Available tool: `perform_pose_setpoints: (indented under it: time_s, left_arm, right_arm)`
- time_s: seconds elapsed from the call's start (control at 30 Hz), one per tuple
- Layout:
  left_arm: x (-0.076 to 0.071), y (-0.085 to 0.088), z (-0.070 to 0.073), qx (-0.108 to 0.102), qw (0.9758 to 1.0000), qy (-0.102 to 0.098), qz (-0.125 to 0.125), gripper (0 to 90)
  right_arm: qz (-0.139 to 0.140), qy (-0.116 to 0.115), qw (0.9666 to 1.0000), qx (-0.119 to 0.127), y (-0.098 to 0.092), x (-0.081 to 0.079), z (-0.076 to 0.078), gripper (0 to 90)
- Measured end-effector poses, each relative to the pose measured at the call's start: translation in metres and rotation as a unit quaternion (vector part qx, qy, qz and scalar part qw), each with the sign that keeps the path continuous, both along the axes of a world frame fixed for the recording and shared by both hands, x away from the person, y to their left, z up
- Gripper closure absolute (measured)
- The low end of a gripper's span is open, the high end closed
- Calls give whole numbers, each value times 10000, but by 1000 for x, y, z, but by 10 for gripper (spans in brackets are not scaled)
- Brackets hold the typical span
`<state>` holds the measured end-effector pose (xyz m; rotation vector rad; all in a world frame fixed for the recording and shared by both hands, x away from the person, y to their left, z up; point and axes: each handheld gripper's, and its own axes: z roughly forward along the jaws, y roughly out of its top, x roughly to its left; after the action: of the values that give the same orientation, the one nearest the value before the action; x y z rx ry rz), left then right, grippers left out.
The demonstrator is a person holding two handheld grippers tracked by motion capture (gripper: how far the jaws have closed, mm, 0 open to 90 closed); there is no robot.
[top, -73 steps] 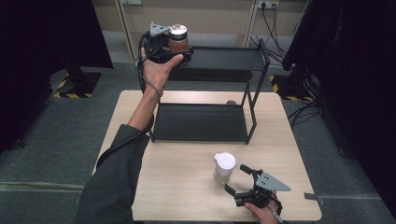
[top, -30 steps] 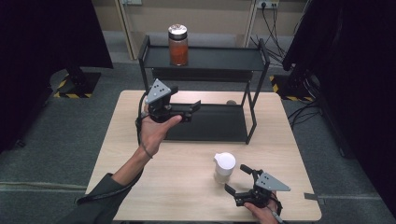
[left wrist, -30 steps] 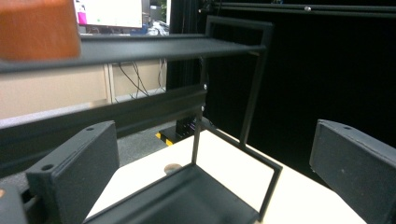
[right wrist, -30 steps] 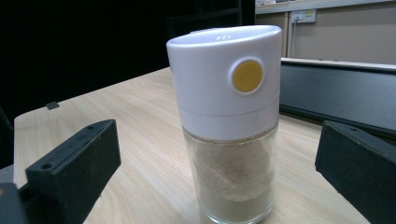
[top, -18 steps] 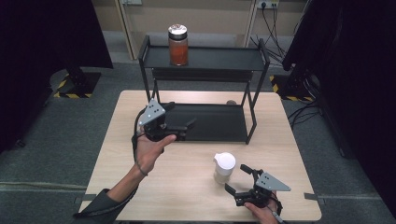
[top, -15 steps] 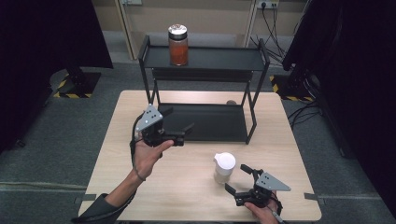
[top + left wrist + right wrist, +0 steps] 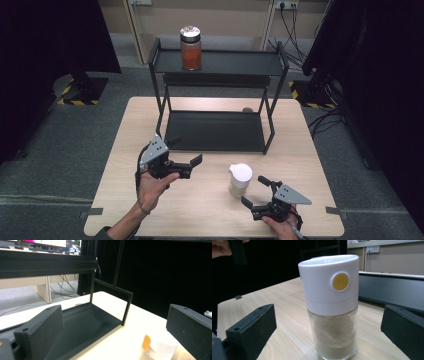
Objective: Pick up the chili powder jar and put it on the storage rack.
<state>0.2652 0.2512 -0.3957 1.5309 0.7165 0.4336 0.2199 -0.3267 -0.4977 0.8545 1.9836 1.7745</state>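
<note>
The left gripper [image 7: 192, 167] has its jaws spread with nothing between them. It has come back from the top shelf, where it held the orange jar [image 7: 190, 48], and now hangs low over the table [image 7: 125, 150] just in front of the black rack [image 7: 215, 131]. The jar stands alone on the rack's upper shelf, well apart from it. The right gripper [image 7: 254, 191] has kept its place near the table's front edge, jaws wide apart, pointed at the white-capped shaker [image 7: 239, 179] just beside it and not touching.

The right gripper view shows the shaker [image 7: 330, 305] upright between the open jaws, pale powder behind its glass and a yellow dot on its cap. The left gripper view looks along the rack's lower tray [image 7: 82, 325], with the shaker [image 7: 157, 348] at its bottom edge.
</note>
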Motion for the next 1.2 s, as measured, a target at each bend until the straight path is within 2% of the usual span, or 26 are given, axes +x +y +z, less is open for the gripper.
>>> perform_pose_setpoints:
  time_s: [0.1,0.5,0.87,1.07,1.2]
  left_arm:
    - [-2,2,-10,-40,10000,26,-43,5]
    - [-17,5,-45,35,9999,-133,-48,5]
    - [-22,7,-71,22,9997,-35,-237,5]
    - [-27,10,-85,1,9997,-59,-237,5]
    - [-32,11,-94,59,9997,-61,-233,5]
  right_arm:
    - [1,-5,10000,0,0,0,0,3]
    - [11,-26,10000,19,0,0,-1,3]
    - [17,-33,10000,18,0,0,-1,3]
    - [25,-48,10000,12,0,0,-1,3]
    - [21,-51,10000,15,0,0,-1,3]
